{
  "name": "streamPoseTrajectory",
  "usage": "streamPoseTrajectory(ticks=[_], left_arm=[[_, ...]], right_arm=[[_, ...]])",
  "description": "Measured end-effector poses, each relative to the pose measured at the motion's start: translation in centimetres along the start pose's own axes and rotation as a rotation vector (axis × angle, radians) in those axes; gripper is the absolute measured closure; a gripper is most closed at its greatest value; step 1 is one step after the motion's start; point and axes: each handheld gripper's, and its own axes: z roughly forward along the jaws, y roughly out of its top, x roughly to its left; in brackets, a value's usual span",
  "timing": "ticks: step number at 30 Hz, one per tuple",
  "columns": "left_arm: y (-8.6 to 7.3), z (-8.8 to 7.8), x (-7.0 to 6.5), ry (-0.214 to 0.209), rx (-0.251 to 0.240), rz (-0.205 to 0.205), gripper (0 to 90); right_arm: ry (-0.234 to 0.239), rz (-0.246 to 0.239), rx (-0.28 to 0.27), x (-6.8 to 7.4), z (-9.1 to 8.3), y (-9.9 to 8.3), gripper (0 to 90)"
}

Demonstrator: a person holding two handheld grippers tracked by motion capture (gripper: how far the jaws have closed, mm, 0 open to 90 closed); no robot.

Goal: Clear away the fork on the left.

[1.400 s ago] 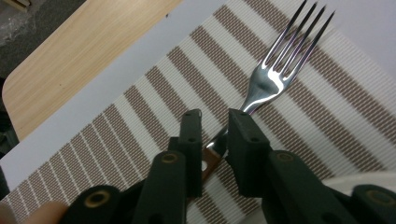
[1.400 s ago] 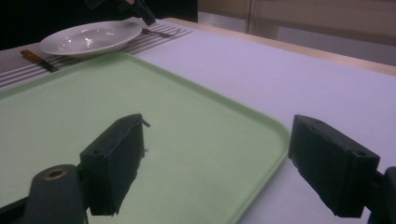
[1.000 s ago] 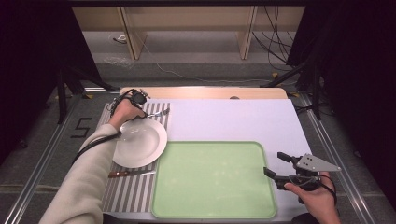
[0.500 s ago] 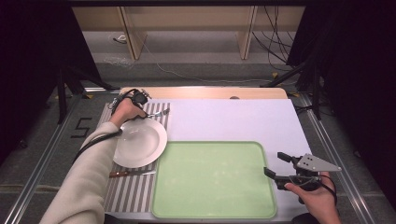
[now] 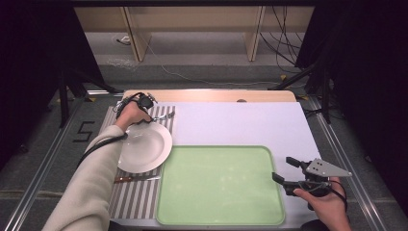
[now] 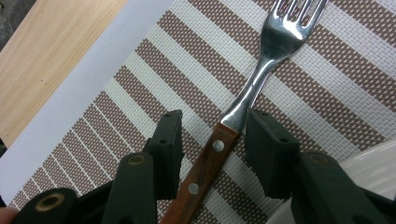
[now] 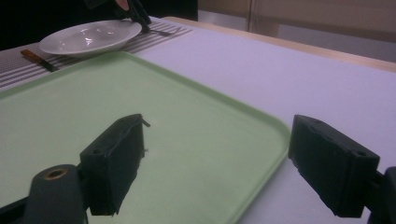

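Straddling: left gripper [image 6: 212,135] sits low over the fork [image 6: 247,88], one jaw each side of the handle where the wood meets the steel neck; gaps show on both sides, so the pads are not pressing. Open around it, nothing held.
Jaw motion: left jaws just eased in a little, fork between them, no squeeze yet.
Fork location: flat on the striped placemat [image 6: 140,79] at the far left of the desk [image 5: 240,120], tines pointing away from the hand, just beyond the plate [image 5: 144,147].
Why there: judged a pick-up approach; the handle gives the widest, flattest bite, and jaws set square across it should keep the fork from twisting.
Right gripper: [image 7: 215,163] open and empty, hovering at the near right corner of the green tray [image 7: 140,112]. Likely parked, waiting its turn.
Left hand: [image 5: 130,113] seen from above at the mat's far edge, sleeve lying along the plate's left side.
Around: knife [image 5: 137,178] on the mat on the near side of the plate; white sheet covers most of the desk; tray bare.
In the way: plate rim touches or nearly touches the right-hand jaw in the left gripper view, cannot tell which. Little room on that side; closing might nudge the plate.
Risk: thin fork lying flat, pads could skate over it.
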Motion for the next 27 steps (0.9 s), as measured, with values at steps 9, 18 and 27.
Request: streamPoseTrajectory(ticks=[9,18,27], left_arm=[[-0.14,0.04,0.28,-0.048,0.011,-0.024,63.8],[0.01,0.05,0.25,-0.05,0.025,0.002,65.4],[0.23,0.05,0.11,-0.047,0.042,0.028,67.0]], right_arm=[[0.0,-0.001,0.0,-0.01,-0.01,-0.01,19.4],[0.002,0.0,0.002,0.0,-0.03,-0.01,19.4],[0.001,-0.001,0.002,-0.01,-0.07,-0.02,19.4]])
